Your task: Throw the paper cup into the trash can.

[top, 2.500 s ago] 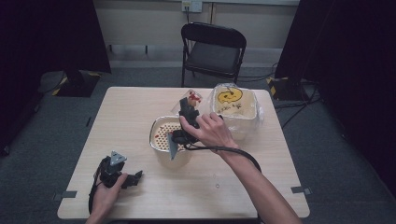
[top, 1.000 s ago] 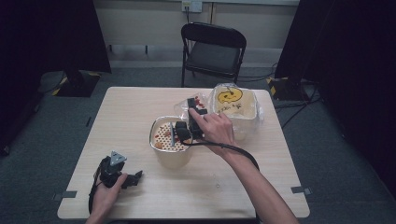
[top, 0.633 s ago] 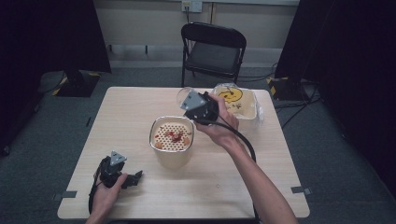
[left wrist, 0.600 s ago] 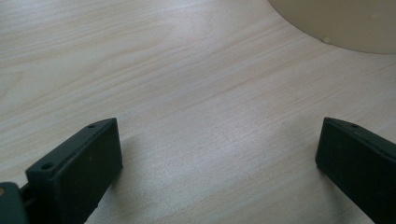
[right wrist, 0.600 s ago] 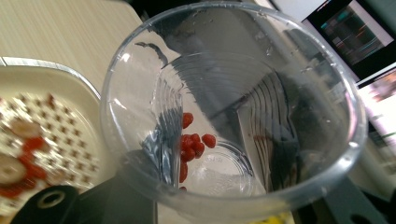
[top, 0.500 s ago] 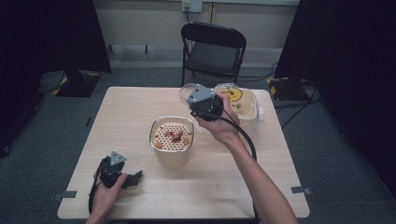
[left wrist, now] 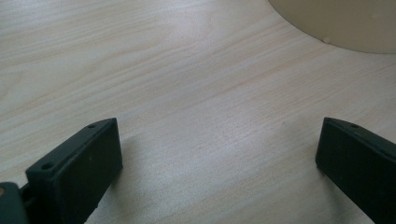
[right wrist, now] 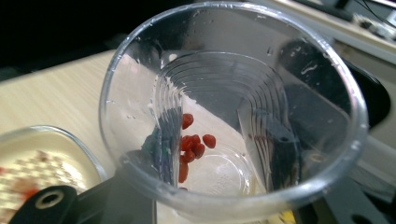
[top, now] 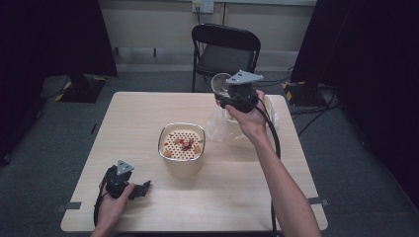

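My right gripper (top: 225, 94) is raised over the table's far right and is shut on a clear plastic cup (top: 219, 83). In the right gripper view the cup (right wrist: 233, 93) faces the camera mouth first, and several small red berries (right wrist: 192, 143) cling inside near its bottom. A cream pot (top: 182, 157) with a perforated insert stands mid-table, with red and orange bits lying on the insert (top: 185, 143). My left gripper (top: 142, 188) rests on the table at the front left, open, with bare wood between its jaws (left wrist: 219, 158). The pot's base (left wrist: 336, 23) lies just beyond it.
A crumpled clear plastic bag (top: 228, 127) lies on the table below my right hand. A black folding chair (top: 225, 49) stands behind the table's far edge. The right gripper's cable (top: 272, 143) trails along the forearm. Dark curtains flank the table.
The right gripper has carried the cup from over the pot up and toward the far right. Red bits now lie on the pot's insert. The left gripper has not moved.
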The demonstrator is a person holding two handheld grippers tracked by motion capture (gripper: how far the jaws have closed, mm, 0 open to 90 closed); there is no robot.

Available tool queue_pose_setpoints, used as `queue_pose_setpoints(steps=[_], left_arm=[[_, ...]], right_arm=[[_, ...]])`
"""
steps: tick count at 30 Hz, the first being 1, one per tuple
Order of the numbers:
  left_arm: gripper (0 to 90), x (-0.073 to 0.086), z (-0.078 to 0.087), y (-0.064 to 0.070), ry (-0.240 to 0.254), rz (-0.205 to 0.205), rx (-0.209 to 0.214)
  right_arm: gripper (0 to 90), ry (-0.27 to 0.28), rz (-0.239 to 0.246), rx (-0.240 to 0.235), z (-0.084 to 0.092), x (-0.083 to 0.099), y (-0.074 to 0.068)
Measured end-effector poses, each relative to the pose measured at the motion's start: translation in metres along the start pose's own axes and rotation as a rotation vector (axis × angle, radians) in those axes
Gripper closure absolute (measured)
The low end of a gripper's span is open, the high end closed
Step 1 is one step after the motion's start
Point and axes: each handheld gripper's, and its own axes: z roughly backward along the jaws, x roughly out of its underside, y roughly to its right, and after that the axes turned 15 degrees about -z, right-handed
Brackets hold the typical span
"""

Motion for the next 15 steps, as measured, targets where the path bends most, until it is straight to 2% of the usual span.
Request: queue_pose_setpoints(steps=[1,2,4,8,10,11,13,14,15], left_arm=[[0.0,0.0,0.0,0.0,0.0,0.0,0.0],[0.0,0.0,0.0,0.0,-0.001,0.0,0.0],[0.0,0.0,0.0,0.0,-0.002,-0.001,0.0],[0.0,0.0,0.0,0.0,-0.001,-0.002,0.001],[0.0,0.0,0.0,0.0,-0.004,-0.004,-0.001],[0.0,0.0,0.0,0.0,-0.001,-0.002,0.0],[0.0,0.0,0.0,0.0,-0.003,-0.002,-0.001],[0.0,0.0,0.0,0.0,-0.001,-0.002,0.0],[0.0,0.0,0.0,0.0,-0.004,-0.004,-0.001]], right_arm=[[56.5,0.0,0.0,0.0,0.0,0.0,0.0],[56.5,-0.009,-0.035,0.021,-0.001,0.005,0.014],[56.5,-0.007,-0.05,0.03,-0.001,0.006,0.018],[56.4,0.004,-0.105,0.072,0.004,0.007,0.04],[55.4,-0.003,-0.152,0.094,0.007,0.008,0.056],[55.4,-0.003,-0.152,0.094,0.007,0.008,0.056],[54.1,-0.009,-0.195,0.1,0.006,0.012,0.067],[53.3,-0.015,-0.204,0.123,0.005,0.014,0.072],[53.3,-0.015,-0.204,0.123,0.005,0.014,0.072]])
